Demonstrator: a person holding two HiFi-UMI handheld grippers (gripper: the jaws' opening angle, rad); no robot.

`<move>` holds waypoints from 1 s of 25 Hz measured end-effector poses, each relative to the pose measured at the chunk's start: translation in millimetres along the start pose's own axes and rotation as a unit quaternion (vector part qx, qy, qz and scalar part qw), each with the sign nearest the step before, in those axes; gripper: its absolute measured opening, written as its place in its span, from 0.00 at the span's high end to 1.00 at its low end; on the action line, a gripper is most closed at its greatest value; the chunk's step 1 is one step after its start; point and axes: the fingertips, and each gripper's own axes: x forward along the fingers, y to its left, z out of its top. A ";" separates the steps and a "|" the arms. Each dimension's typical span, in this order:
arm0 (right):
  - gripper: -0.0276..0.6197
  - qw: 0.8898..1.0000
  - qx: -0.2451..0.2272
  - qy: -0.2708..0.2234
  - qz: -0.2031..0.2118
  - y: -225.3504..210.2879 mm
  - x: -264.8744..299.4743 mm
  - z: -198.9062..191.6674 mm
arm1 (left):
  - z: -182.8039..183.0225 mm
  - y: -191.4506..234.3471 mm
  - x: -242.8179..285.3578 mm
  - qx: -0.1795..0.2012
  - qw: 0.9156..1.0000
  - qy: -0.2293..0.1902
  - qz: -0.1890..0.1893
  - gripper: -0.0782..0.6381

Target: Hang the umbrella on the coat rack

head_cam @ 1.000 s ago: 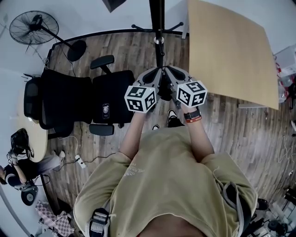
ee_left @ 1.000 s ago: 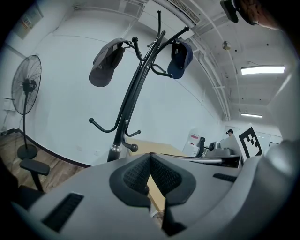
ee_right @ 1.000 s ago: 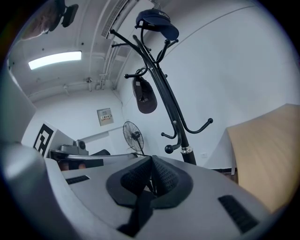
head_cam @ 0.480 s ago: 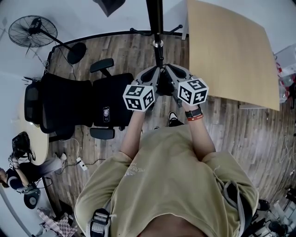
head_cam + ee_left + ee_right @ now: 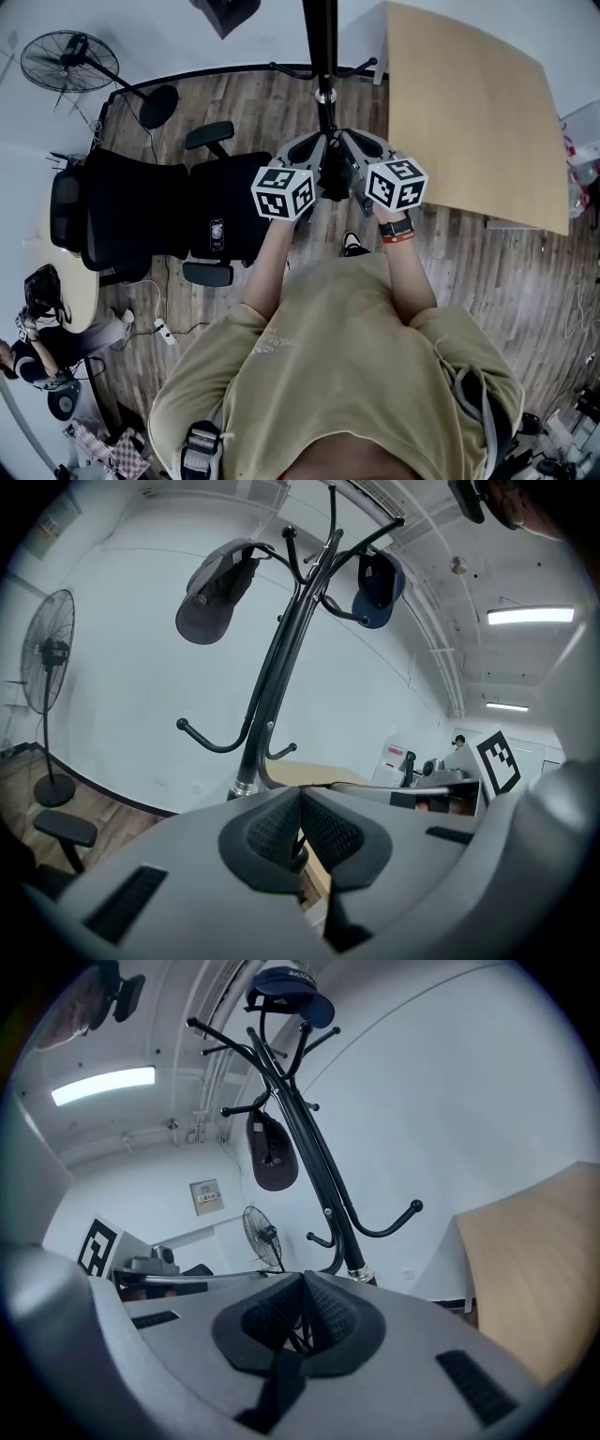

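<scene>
The black coat rack's pole (image 5: pixel 320 37) rises straight ahead of me. Its curved hooks show in the left gripper view (image 5: pixel 272 667) and the right gripper view (image 5: pixel 309 1147). My left gripper (image 5: pixel 312 148) and right gripper (image 5: pixel 354 145) are side by side just short of the pole, tilted upward. A dark bundle, the umbrella (image 5: pixel 334 183), hangs between and under them. The left gripper's pads (image 5: pixel 323 832) are pressed together with a dark bit of the umbrella (image 5: pixel 295 856) under them. A dark strap (image 5: pixel 279 1392) hangs from the shut right pads (image 5: pixel 328 1307).
Caps hang on the rack's upper hooks: a grey one (image 5: pixel 216 592) and a blue one (image 5: pixel 380 588). Black office chairs (image 5: pixel 141 202) stand to the left, with a floor fan (image 5: pixel 58 58) behind them. A wooden table (image 5: pixel 469 103) is on the right, and a seated person (image 5: pixel 37 347) at the far lower left.
Both grippers have edged slightly right and toward the rack's pole, still side by side and shut. The dark bundle has stayed between them.
</scene>
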 end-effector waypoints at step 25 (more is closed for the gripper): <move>0.93 0.999 -0.002 0.037 0.003 -19.2 26.7 -17.4 | -18.8 24.2 33.7 -0.031 0.999 0.024 -0.015 0.86</move>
